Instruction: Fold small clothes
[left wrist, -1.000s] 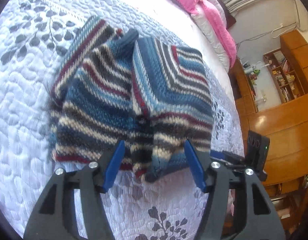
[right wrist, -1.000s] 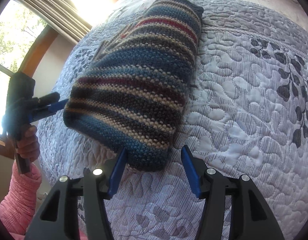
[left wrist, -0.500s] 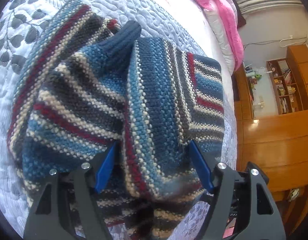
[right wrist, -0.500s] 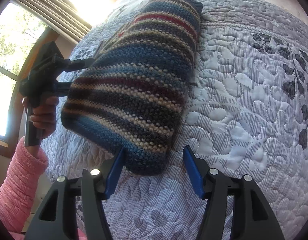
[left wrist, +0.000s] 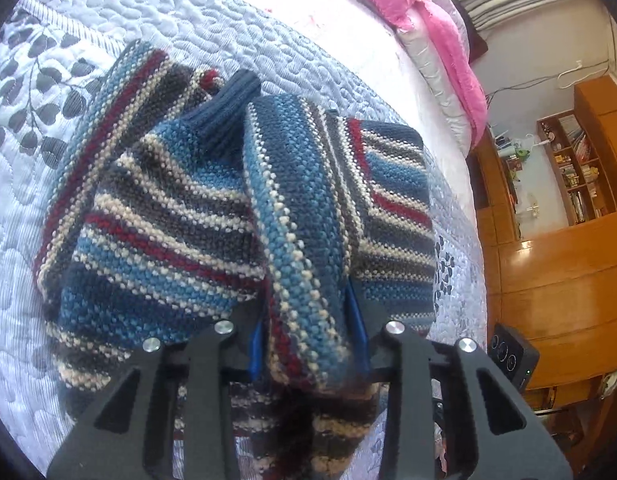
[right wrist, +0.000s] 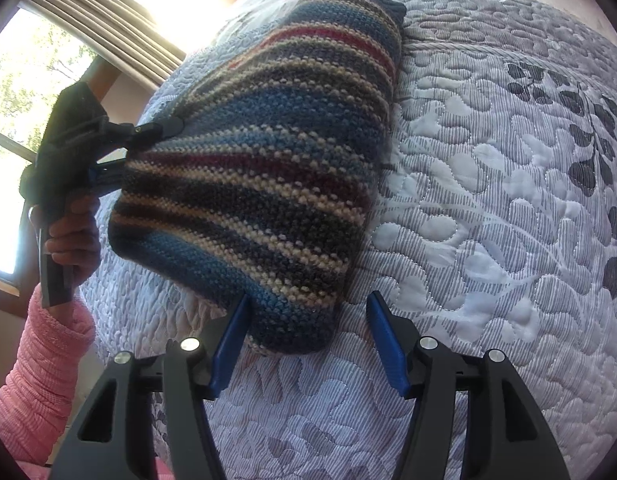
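Left tool [left wrist: 306, 330] clamped; right tool [right wrist: 308, 332] spread.

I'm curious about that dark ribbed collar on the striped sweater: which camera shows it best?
The left wrist view: the collar stands up clearly amid the sweater. The right wrist view shows only the sweater's striped side, no collar.

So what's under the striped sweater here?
The striped sweater lies on the quilted bedspread, its edge pinched by the left gripper. Anything beneath it is covered.
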The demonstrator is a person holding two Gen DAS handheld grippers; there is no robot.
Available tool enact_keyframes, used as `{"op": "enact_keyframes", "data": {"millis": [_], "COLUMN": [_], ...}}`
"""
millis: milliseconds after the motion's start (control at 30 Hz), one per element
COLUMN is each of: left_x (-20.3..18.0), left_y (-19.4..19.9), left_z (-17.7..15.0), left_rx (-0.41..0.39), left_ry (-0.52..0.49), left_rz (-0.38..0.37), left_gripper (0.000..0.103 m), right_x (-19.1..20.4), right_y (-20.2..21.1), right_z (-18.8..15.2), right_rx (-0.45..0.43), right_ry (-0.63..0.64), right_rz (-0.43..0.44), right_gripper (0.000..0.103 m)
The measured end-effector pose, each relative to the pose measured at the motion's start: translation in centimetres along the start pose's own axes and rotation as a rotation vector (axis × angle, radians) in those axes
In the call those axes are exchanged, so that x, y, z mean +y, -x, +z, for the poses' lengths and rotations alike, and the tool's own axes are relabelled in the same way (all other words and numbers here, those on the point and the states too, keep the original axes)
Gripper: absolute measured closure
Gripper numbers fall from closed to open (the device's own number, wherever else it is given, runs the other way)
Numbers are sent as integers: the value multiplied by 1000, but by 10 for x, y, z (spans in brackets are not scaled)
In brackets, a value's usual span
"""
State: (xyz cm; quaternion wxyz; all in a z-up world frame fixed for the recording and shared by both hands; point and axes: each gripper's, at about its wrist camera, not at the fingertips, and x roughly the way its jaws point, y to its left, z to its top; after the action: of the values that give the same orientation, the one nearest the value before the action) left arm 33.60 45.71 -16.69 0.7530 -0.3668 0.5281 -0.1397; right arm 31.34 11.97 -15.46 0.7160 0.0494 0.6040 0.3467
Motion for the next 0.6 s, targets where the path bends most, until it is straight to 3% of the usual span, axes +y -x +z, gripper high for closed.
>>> {"op": "enact_keyframes", "data": {"millis": [67, 233, 300, 433, 500, 600], "left_x": [-6, 1, 8, -6, -15, -14], "left_y": [-2, -29, -35, -26, -19, -6], "left_z": [1, 4, 5, 4, 3, 4], "left_rx": [6, 58, 54, 28, 0, -34], "left_ry": [-14, 0, 28, -8, -49, -26], "left_rz": [-6, 63, 42, 13, 13, -41], "left_gripper": [73, 47, 47, 73, 75, 76], "right_x": [0, 1, -1, -10, -13, -12], "right_y": [1, 1, -1, -1, -1, 4], "right_z": [0, 0, -1, -1, -1, -2], "right_rx": [-2, -1, 3, 6, 5, -8], "right_ry": [-1, -5, -13, -32, -40, -38], "right_rz": [-10, -7, 2, 21, 28, 33], "right_gripper": [43, 43, 43, 42, 42, 42]}}
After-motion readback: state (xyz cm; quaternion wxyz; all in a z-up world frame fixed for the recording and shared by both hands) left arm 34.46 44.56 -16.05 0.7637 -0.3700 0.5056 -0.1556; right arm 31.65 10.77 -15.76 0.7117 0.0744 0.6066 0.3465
